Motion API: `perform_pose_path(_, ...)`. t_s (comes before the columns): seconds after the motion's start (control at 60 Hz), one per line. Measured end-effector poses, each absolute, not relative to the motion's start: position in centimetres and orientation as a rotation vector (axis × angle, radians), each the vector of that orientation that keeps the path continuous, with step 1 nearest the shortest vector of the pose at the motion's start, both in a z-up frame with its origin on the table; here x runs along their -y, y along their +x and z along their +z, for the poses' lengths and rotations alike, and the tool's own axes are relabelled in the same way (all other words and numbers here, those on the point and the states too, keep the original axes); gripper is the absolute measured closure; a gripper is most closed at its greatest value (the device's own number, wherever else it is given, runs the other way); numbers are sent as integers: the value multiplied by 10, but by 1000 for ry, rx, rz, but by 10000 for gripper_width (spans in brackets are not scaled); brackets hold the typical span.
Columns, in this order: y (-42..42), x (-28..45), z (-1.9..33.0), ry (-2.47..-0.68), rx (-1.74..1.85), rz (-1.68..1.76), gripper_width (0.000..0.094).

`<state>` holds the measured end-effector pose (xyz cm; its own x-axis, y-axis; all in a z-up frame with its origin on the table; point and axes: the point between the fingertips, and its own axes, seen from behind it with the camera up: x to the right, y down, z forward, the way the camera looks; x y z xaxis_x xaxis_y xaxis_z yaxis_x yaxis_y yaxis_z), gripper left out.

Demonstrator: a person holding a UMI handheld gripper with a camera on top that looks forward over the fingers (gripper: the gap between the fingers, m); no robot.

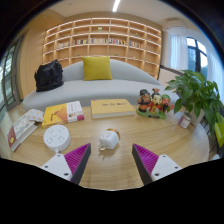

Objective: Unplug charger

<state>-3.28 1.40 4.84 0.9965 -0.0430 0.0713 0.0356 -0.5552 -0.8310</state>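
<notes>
Gripper (110, 160) held low over a round wooden table (105, 172), fingers parted wide, nothing between them. Magenta ribbed pads (146, 157) on the inner faces, angled inward like a V.

Charger (108, 140) on the tabletop just ahead of the fingers, roughly centred on the gap, not touching either one. Small, white, glossy plastic, blocky body with rounded corners. Long axis lying roughly across the gap, tilted slightly. Hint of orange at one end. Cannot tell which end bears the plug or whether a cable runs from it.

Left of the charger, ahead of the left finger: white round ribbed object (57, 136), squat cylinder, possibly a speaker or container. Farther left, magazines (22, 128) fanned flat at the table edge, glossy covers with red print. Beyond, yellow-and-red book (62, 113) lying flat. Flat tan box (111, 106) at the table's far side, rectangular, matte.

Right of it, two small figurines (151, 101), dark heads, red bodies. Leafy green potted plant (194, 95) beside them.

Behind the table: grey fabric sofa (85, 88), curved, with yellow cushion (97, 68) and black bag (48, 75). Wooden open shelving (103, 42) on the back wall.
</notes>
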Motion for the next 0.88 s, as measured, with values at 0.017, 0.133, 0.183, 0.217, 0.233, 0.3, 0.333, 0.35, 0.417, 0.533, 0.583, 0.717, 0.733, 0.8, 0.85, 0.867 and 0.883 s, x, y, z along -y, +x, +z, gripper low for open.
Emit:
perform_pose_path(0.017, -33, -9, 52, -2153, 1, -103, 82)
perform_pose_path(0.133, -38, 30, 80, -2117, 43, -114, 83)
perform_pose_path(0.183, -40, 47, 92, -2100, 53, -116, 83)
perform_pose_path(0.217, -42, 60, 99, -2092, 56, -116, 81)
perform_pose_path(0.233, -43, 65, 102, -2088, 57, -115, 81)
perform_pose_path(0.3, -48, 88, 115, -2083, 56, -101, 83)
perform_pose_path(0.333, -51, 99, 121, -2077, 57, -92, 80)
perform_pose_path(0.35, -52, 104, 124, -2074, 58, -89, 81)
perform_pose_path(0.417, -56, 124, 134, -2064, 63, -78, 85)
perform_pose_path(0.533, -64, 149, 148, -2040, 84, -61, 80)
perform_pose_path(0.583, -66, 158, 153, -2028, 89, -58, 81)
perform_pose_path(0.717, -67, 173, 163, -2019, 91, -42, 83)
perform_pose_path(0.733, -66, 173, 162, -2018, 86, -40, 83)
perform_pose_path(0.8, -65, 175, 166, -2006, 82, -41, 81)
perform_pose_path(0.85, -63, 176, 166, -2006, 87, -48, 85)
perform_pose_path(0.867, -63, 176, 166, -2006, 89, -50, 84)
perform_pose_path(0.883, -63, 177, 166, -2006, 91, -50, 83)
